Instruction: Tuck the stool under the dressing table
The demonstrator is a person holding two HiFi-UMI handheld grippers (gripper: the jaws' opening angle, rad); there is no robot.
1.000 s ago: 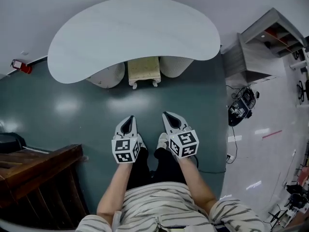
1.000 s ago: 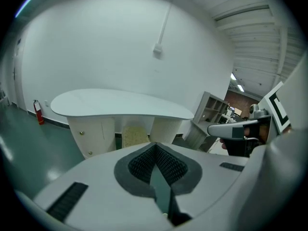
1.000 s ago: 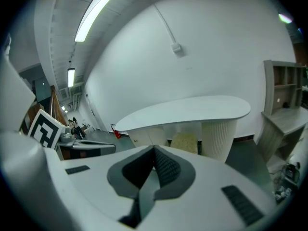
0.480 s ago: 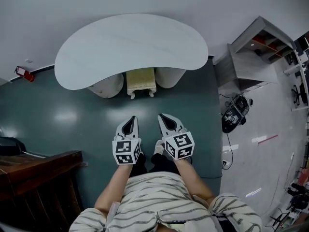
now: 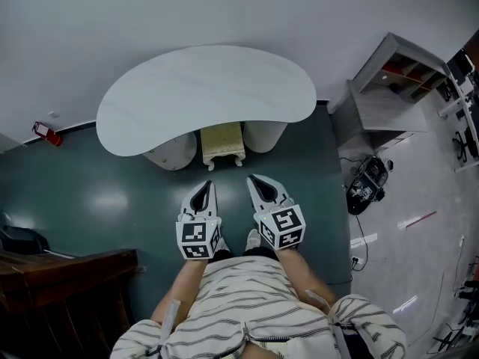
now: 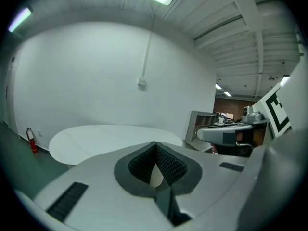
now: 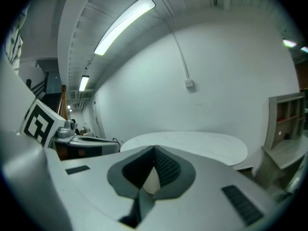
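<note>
The white kidney-shaped dressing table [image 5: 209,88] stands against the wall. A cream stool [image 5: 223,142] sits between its two round legs, its back half under the top and its front edge and feet showing. My left gripper [image 5: 207,186] and right gripper [image 5: 254,179] hover side by side over the green floor, short of the stool and touching nothing. Both are shut with nothing held. In the left gripper view the jaws [image 6: 155,146] meet in front of the table top [image 6: 96,138]. The right gripper view shows its jaws [image 7: 154,150] closed before the table [image 7: 192,146].
A grey shelf unit [image 5: 389,88] stands right of the table, with a black device and cables [image 5: 367,185] on the floor below it. Dark wooden furniture [image 5: 67,290] fills the lower left. A red extinguisher [image 5: 46,133] sits by the left wall.
The view has drawn back from the table, so table and stool look smaller and farther off. Both grippers stay shut and level in front of me.
</note>
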